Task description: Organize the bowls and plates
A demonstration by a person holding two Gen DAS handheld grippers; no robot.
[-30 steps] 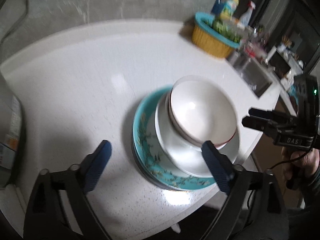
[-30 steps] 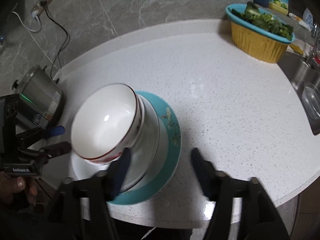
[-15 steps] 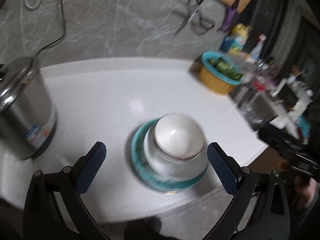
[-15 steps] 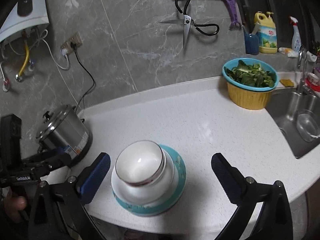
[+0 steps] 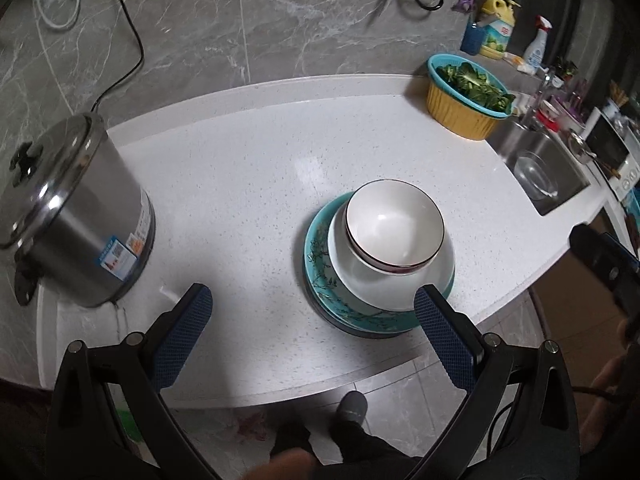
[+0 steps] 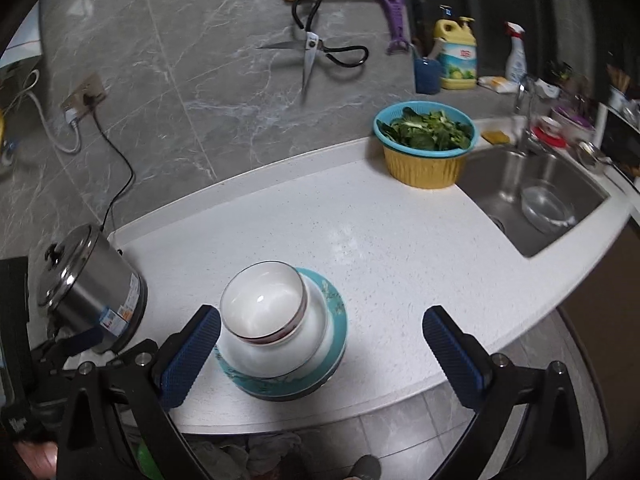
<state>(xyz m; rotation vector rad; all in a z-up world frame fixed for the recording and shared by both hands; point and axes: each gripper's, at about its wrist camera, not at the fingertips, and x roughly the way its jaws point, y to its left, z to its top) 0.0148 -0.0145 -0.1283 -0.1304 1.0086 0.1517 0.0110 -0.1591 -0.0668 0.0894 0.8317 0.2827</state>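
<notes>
The left gripper [image 5: 308,322] hangs above the front edge of the white speckled countertop [image 5: 260,168], its blue-padded jaws spread wide with nothing between them; the right gripper [image 6: 320,344] hangs likewise, jaws at their widest and empty. Both look down on the stack of dishes: a small white bowl with a dark red rim [image 5: 394,226] sits inside a larger white bowl [image 5: 384,284], which sits on a teal plate with a branch pattern [image 5: 320,268], and a darker rim shows under that plate. The stack stands on the countertop near its front edge.

To the left of the stack, apart from it, stands a stainless steel cooking pot with a lid and a label [image 5: 76,216], its black cord running up the grey marbled wall [image 5: 280,20]. Far behind the stack to the right sits a yellow basket with a teal colander of leafy greens [image 6: 426,146]. Beyond that basket lies the steel sink [image 6: 536,200] with a clear glass bowl [image 6: 546,204] in it. Black-handled scissors [image 6: 320,54] hang on the wall above.
</notes>
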